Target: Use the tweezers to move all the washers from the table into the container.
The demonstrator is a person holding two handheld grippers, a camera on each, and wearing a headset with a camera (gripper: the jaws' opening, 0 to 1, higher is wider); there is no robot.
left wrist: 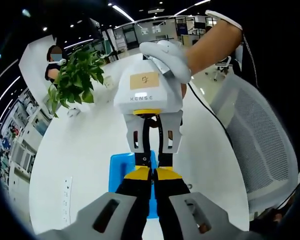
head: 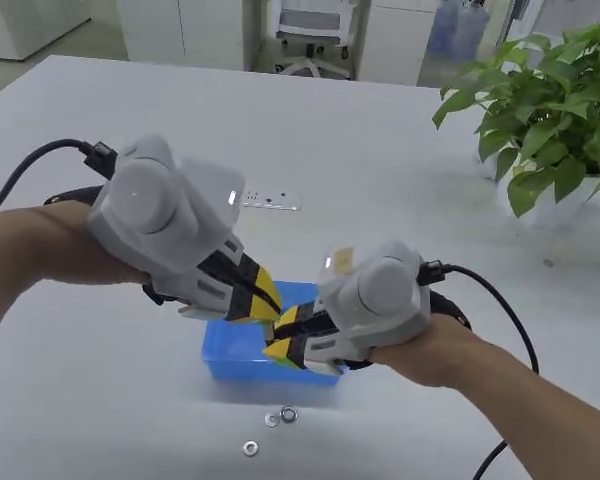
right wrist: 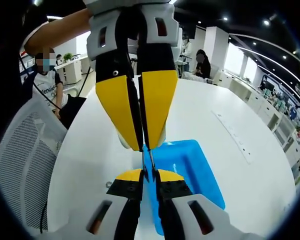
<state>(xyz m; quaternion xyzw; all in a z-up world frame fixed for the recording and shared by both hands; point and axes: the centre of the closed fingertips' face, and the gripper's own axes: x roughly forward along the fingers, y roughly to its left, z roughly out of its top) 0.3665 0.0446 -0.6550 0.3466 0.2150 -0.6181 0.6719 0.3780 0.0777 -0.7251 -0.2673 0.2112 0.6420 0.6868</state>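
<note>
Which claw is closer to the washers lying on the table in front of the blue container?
The right claw. It hangs over the near edge of the container, just behind the washers; the left claw is farther back over the container.

Head view looks down; facing gripper views share the container [head: 230, 348].

Bright, even overhead light, soft shadows, fisheye-warped edges.
</note>
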